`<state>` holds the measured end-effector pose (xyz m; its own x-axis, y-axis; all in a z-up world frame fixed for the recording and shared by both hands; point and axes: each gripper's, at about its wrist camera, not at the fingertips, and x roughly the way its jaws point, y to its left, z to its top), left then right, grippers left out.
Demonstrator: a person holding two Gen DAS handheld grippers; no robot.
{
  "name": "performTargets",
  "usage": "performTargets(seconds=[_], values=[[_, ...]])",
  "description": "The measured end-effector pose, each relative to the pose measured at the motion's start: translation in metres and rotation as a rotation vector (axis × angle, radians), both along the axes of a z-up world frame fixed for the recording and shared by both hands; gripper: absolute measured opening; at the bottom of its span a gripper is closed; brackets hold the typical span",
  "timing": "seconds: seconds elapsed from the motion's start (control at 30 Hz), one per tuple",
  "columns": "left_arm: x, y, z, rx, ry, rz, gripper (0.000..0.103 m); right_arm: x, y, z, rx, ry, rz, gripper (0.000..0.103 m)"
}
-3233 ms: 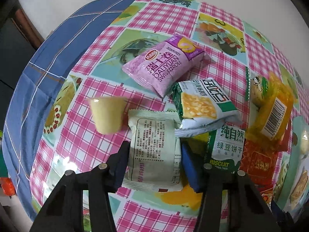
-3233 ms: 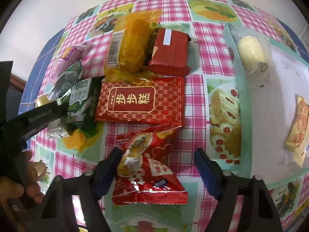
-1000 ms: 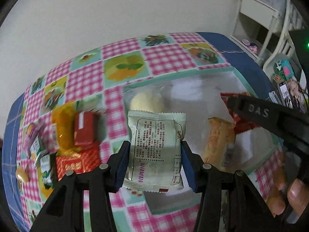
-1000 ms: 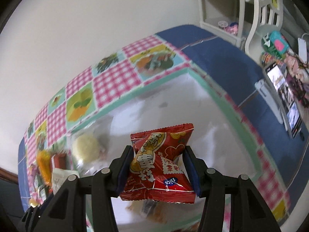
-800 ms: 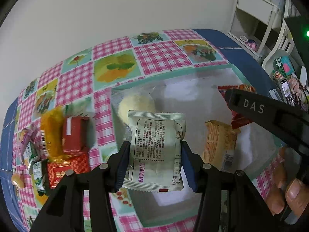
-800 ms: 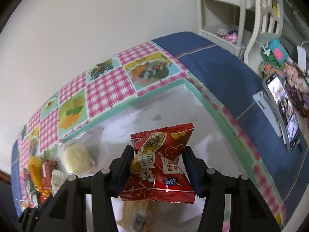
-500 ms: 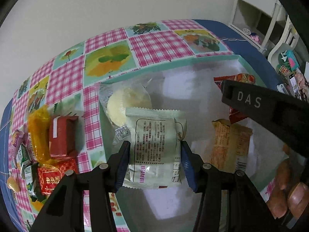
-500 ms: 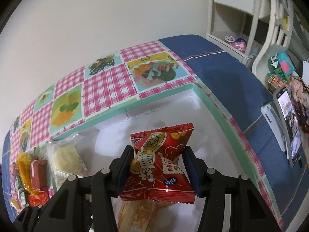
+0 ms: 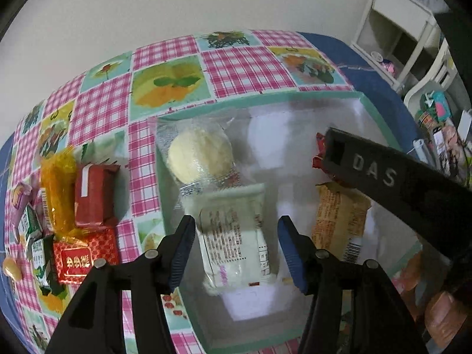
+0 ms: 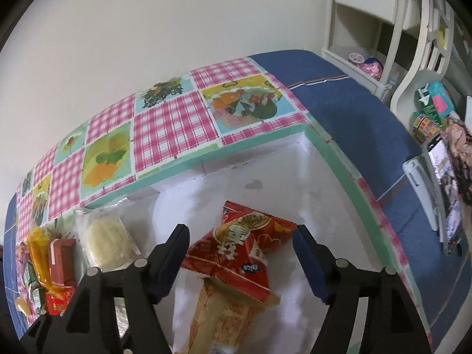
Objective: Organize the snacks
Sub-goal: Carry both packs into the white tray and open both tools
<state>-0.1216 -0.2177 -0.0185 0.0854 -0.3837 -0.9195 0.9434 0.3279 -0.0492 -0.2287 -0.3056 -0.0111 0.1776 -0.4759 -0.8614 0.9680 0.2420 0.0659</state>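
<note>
My left gripper (image 9: 236,246) is open above a white box (image 9: 380,112) with a green rim. A pale green snack packet (image 9: 233,236) lies loose between the jaws, inside the box, blurred. My right gripper (image 10: 240,253) is open too. A red snack bag (image 10: 236,250) lies free between its jaws, on top of an orange wafer packet (image 10: 224,315) in the box. A clear-wrapped round cake (image 9: 200,156) sits in the box's left corner; it also shows in the right wrist view (image 10: 106,242).
Left of the box on the checked tablecloth (image 9: 242,65) lie a yellow packet (image 9: 56,185), a red block (image 9: 94,191), a red flat pack (image 9: 76,259) and green biscuit packs (image 9: 32,227). The right gripper's black body (image 9: 413,183) crosses the left view. White furniture (image 10: 368,14) stands behind.
Both grippers have opened over the box. The pale green packet and the red bag have dropped out of the jaws into the box.
</note>
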Motion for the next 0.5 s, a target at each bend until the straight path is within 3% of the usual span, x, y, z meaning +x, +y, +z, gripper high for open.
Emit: performTargets(seconds=[0.2, 0.37, 0.5], values=[[0.017, 0.011, 0.022, -0.021, 0.017, 0.076, 0.067, -0.002, 0.018, 0.017, 0.006, 0.020, 0.018, 0.079], [0.042, 0.029, 0.035, -0.030, 0.004, 0.198, 0.069, -0.005, 0.035, 0.020, 0.044, 0.030, 0.019, 0.079], [0.070, 0.048, 0.043, -0.063, -0.025, 0.311, 0.082, 0.000, 0.049, 0.025, 0.057, 0.022, 0.030, 0.079]])
